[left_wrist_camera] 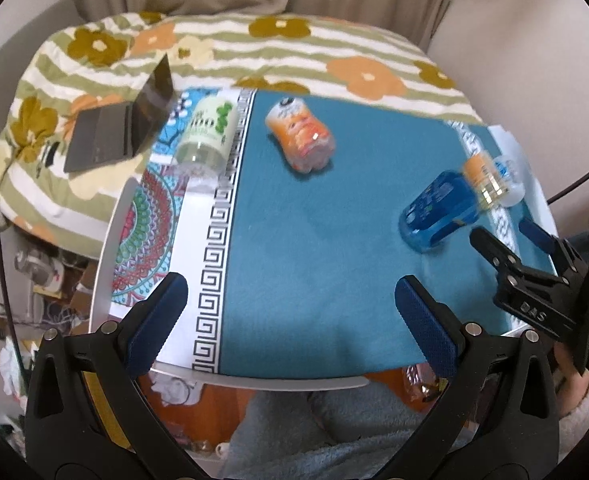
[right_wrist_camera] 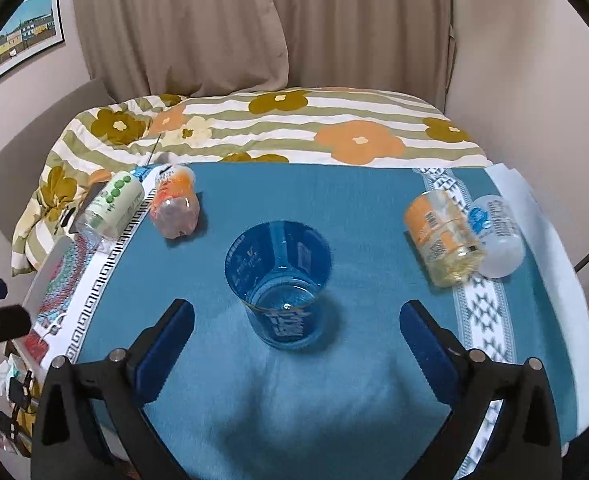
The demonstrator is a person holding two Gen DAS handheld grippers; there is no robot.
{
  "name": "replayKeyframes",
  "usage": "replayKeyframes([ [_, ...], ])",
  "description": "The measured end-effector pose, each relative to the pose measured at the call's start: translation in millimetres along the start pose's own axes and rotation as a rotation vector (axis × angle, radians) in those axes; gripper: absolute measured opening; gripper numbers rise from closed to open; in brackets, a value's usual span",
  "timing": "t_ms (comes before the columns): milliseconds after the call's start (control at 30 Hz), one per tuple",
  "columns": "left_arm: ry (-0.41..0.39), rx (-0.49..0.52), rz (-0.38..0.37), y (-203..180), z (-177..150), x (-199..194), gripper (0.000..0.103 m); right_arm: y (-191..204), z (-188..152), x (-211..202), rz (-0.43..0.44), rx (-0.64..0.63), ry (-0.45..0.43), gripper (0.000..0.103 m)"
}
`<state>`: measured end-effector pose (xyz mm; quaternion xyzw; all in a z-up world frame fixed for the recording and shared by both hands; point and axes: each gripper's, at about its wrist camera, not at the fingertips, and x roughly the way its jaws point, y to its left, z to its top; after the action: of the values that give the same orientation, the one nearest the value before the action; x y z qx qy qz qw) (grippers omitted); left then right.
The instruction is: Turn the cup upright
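Now, cup [right_wrist_camera: 278,300]: upright on table [right_wrist_camera: 334,408], mouth up, likely done.
Right gripper [right_wrist_camera: 296,334]: jaws apart, cup between, untouched.
Left gripper [left_wrist_camera: 290,314]: jaws apart, empty.

Blue cup [right_wrist_camera: 278,284] on teal cloth [right_wrist_camera: 294,392] (Greek-key border)

The cup [right_wrist_camera: 278,284] stands upright mid-cloth [right_wrist_camera: 334,400]; two bottles [right_wrist_camera: 174,206] lie to its far left, two jars [right_wrist_camera: 444,236] to its right.

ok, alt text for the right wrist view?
A clear blue cup stands upright, mouth up, on a teal tablecloth, just ahead of the open right gripper. Four bottles lie on their sides farther back, two left, two right.
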<state>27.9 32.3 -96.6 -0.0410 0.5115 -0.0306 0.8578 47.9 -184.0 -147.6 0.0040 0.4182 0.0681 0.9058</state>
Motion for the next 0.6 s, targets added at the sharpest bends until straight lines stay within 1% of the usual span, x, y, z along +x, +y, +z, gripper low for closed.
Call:
replayKeyframes([
  [167, -0.088, 0.005, -0.008, -21, 8, -36, 0.103, -15, 12, -44, 0.0, -0.004, 0.019, 0.103],
  [333, -0.167, 0.029, 0.006, -41, 16, -63, 0.103, -27, 26, -89, -0.055, -0.033, 0.021, 0.103],
  [433, -0.211, 0.051, 0.018, -52, 16, -75, 0.103, -33, 31, -104, -0.077, -0.027, 0.012, 0.103],
  [600, -0.269, 0.075, 0.035, -64, 13, -86, 0.103, -43, 32, -119, -0.105, 0.007, 0.015, 0.103],
])
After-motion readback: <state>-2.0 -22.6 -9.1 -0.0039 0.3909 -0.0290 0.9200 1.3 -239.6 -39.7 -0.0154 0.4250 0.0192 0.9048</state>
